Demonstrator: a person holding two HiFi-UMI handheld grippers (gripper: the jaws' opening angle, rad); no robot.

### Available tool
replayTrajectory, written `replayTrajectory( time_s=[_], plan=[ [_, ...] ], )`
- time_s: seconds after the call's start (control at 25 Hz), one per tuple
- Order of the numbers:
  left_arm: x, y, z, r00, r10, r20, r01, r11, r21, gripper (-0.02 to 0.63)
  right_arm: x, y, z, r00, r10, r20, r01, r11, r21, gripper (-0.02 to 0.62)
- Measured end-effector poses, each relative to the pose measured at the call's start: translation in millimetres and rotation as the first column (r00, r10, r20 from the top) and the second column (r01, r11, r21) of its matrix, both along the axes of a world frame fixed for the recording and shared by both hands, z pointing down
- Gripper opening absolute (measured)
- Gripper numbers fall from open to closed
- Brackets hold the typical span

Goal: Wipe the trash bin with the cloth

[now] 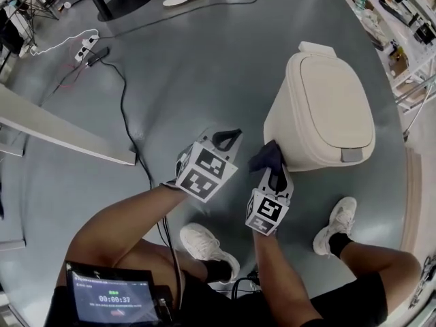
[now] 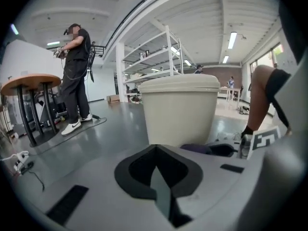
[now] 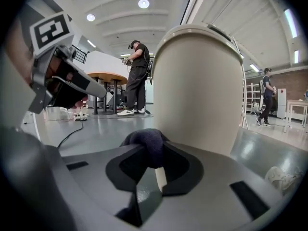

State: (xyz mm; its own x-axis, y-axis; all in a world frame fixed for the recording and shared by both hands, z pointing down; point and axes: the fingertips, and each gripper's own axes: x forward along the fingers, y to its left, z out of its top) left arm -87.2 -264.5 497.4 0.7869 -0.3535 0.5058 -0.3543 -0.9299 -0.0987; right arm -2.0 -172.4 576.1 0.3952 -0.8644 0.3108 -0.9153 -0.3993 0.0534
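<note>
A cream trash bin (image 1: 320, 114) with a closed lid stands on the grey floor, right of centre in the head view. My right gripper (image 1: 272, 165) is shut on a dark purple cloth (image 1: 267, 157), which lies against the bin's left wall. The right gripper view has the cloth (image 3: 147, 146) bunched between the jaws, with the bin (image 3: 199, 85) close behind it. My left gripper (image 1: 226, 139) hangs left of the bin, shut, with nothing in it. From the left gripper view the bin (image 2: 180, 109) is ahead, and the cloth (image 2: 204, 148) shows low at its base.
A black cable (image 1: 126, 94) runs over the floor to a power strip (image 1: 85, 48) at the upper left. A white table edge (image 1: 61, 136) lies at the left. The person's shoes (image 1: 335, 223) stand near the bin. Another person (image 2: 74, 76) stands farther off, with shelving (image 2: 154, 61) behind.
</note>
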Motion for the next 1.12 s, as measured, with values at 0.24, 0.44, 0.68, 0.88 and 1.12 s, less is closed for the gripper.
replayTrajectory(
  time_s=[0.24, 0.44, 0.68, 0.88, 1.12],
  plan=[
    [11.4, -8.9, 5.0, 0.999, 0.016, -0.044, -0.019, 0.998, -0.057, -0.003, 1.7, -4.8, 29.7, 0.999, 0.029, -0.024, -0.030, 0.999, -0.024, 0.066],
    [9.5, -11.4, 12.6, 0.999, 0.009, -0.039, -0.014, 0.991, -0.132, -0.003, 2.7, -4.6, 38.5, 0.998, 0.045, -0.035, -0.047, 0.998, -0.047, 0.066],
    [7.8, -22.4, 18.7, 0.998, -0.024, -0.060, 0.012, 0.983, -0.185, -0.003, 0.4, -11.5, 49.7, 0.998, 0.054, -0.033, -0.056, 0.997, -0.062, 0.066],
    [7.7, -23.1, 13.6, 0.998, -0.005, -0.063, -0.005, 0.987, -0.160, -0.003, -9.5, -12.3, 22.8, 0.998, 0.057, -0.034, -0.057, 0.998, 0.003, 0.066],
    [12.5, -20.3, 5.9, 0.996, 0.015, -0.084, -0.027, 0.990, -0.139, -0.003, -21.1, -20.6, -64.1, 0.997, 0.050, -0.062, -0.036, 0.977, 0.211, 0.066]
  ],
)
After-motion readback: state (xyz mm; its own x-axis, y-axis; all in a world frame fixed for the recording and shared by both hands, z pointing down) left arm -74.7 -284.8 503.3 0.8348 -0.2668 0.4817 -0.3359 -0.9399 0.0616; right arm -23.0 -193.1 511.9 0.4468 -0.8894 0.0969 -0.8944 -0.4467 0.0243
